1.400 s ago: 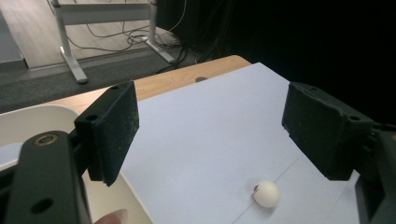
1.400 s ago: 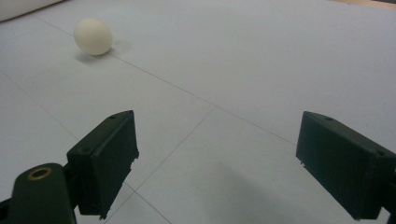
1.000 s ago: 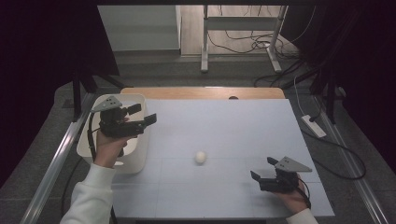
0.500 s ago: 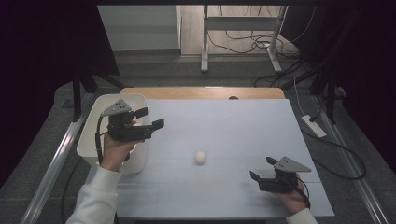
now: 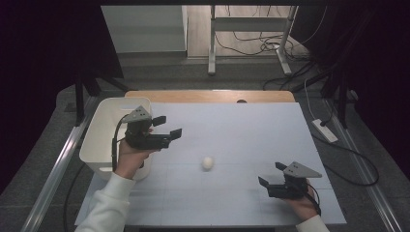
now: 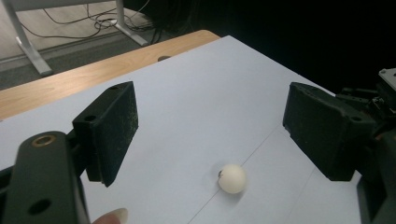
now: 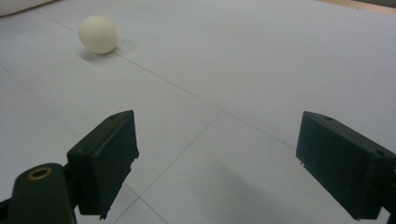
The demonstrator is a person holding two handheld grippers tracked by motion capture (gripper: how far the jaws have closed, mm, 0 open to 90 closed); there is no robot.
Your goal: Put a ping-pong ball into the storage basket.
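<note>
A small ball lies alone on the pale sheet that covers the table, near the middle and a little toward the near edge. It is round, smooth and cream-white, with a matte surface and a tiny dark mark on one side, seen in the left gripper view. It rests right beside a thin line on the sheet, throws a soft shadow, and has bare sheet all round it, touching nothing.
</note>
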